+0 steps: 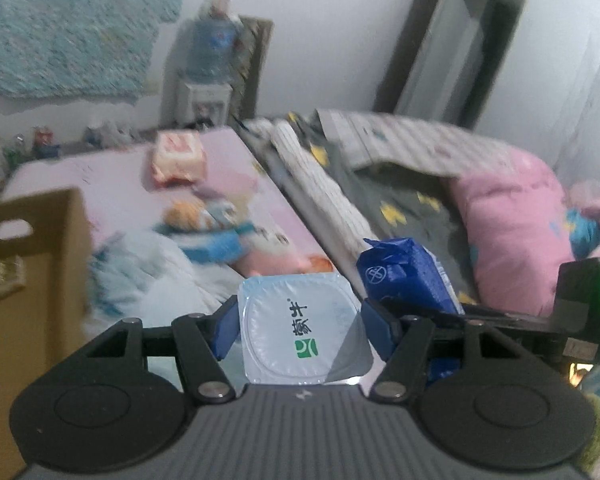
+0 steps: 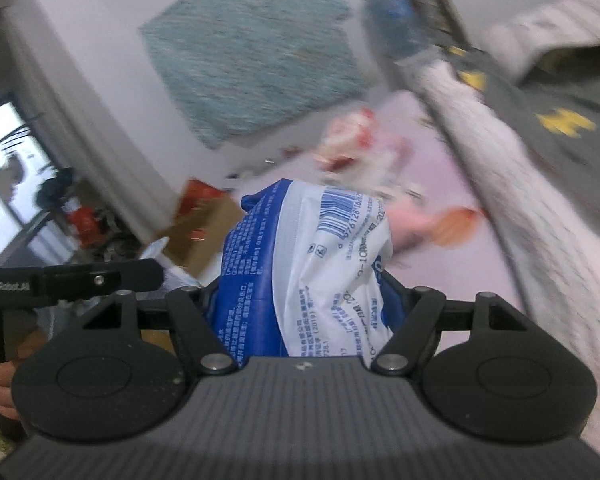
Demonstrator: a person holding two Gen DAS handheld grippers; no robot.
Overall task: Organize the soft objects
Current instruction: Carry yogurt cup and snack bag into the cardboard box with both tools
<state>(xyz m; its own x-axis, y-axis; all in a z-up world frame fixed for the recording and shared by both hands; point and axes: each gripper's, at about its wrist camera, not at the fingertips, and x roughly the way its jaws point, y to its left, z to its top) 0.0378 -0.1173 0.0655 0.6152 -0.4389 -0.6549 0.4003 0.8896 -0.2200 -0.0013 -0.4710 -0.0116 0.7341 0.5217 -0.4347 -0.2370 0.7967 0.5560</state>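
Observation:
My left gripper [image 1: 300,330] is shut on a white square sealed cup with a foil lid [image 1: 301,330], held above the pink mat. My right gripper [image 2: 303,296] is shut on a blue and white soft pack with a barcode [image 2: 303,260]; the same pack [image 1: 403,276] shows just right of the left gripper in the left wrist view. On the pink mat [image 1: 228,168] lie a red and white pack [image 1: 178,158], plush toys [image 1: 208,220] and white-blue soft items [image 1: 140,272]. Both views are motion-blurred.
A brown cardboard box [image 1: 32,264] stands at the left. A bed with grey star-print bedding [image 1: 403,200] and a pink quilt [image 1: 511,216] is on the right. A water dispenser [image 1: 212,72] stands against the wall. A teal rug [image 1: 68,20] hangs on the wall.

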